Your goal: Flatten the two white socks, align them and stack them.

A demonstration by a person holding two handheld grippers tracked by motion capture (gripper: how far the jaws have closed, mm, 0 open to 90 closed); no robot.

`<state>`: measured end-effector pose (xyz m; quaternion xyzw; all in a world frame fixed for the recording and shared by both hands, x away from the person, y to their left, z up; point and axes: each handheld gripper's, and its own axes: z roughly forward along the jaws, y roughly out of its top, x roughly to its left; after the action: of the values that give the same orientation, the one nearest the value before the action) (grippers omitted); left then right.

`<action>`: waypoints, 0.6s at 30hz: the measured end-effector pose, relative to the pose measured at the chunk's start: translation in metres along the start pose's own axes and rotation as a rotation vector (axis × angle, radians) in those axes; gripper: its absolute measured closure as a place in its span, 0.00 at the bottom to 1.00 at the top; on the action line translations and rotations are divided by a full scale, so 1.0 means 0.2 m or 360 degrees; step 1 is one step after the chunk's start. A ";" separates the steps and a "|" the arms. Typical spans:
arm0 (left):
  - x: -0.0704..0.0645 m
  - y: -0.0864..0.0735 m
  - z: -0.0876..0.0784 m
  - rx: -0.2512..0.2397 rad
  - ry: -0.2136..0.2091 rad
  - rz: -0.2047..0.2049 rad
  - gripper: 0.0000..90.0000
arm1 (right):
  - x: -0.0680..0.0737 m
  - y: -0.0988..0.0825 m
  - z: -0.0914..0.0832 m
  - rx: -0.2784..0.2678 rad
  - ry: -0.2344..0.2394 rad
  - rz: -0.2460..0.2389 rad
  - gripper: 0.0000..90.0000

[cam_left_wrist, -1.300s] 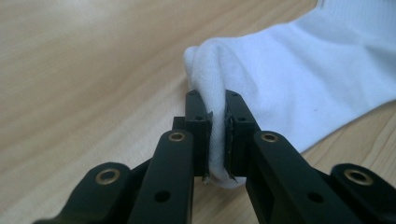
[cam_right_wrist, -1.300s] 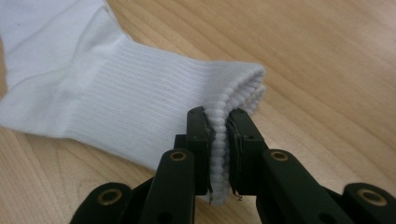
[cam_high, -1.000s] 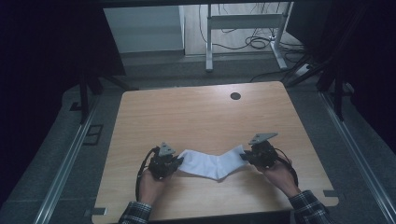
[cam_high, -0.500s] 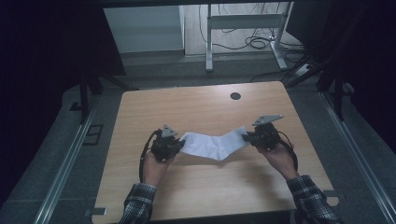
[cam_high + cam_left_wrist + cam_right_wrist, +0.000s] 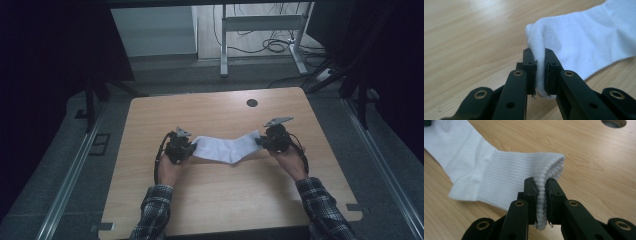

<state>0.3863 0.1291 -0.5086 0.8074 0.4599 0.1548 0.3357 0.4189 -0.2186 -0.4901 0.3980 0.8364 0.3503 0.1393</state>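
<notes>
The left gripper (image 5: pixel 186 148) has its jaws clamped on the toe end of a white sock (image 5: pixel 227 148), the fabric pinched flat between the two black pads (image 5: pixel 531 72). The right gripper (image 5: pixel 263 140) is closed in the same way on the ribbed cuff (image 5: pixel 524 181), with the folded cuff edge squeezed between its pads. Between them the sock is held over the middle of the wooden table (image 5: pixel 220 200), its long axis running left to right across the scene. The toe is at the left and the cuff at the right, slightly farther from the person. The middle sags a little toward the near side, with the heel bend pointing that way, so the sock is not drawn quite taut.

Each hand is nearest its own end, and neither is placed to reach the other's end. Any coming move, I judge, depends on that left-to-right line: pulling the grippers apart would straighten the sock, while bringing them together would fold toe onto cuff. Lowering both evenly should lay it flat along the same axis. The round cable hole (image 5: pixel 252 102) lies well beyond, at the far side.
</notes>
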 end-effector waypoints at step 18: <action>0.04 -0.05 0.10 0.0065 0.0109 -0.0091 0.59 | -0.05 -0.10 0.11 0.0088 -0.0077 0.0059 0.63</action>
<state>0.3951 0.1305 -0.5292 0.7948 0.4970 0.1633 0.3076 0.4267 -0.2243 -0.5203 0.4255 0.8346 0.3199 0.1417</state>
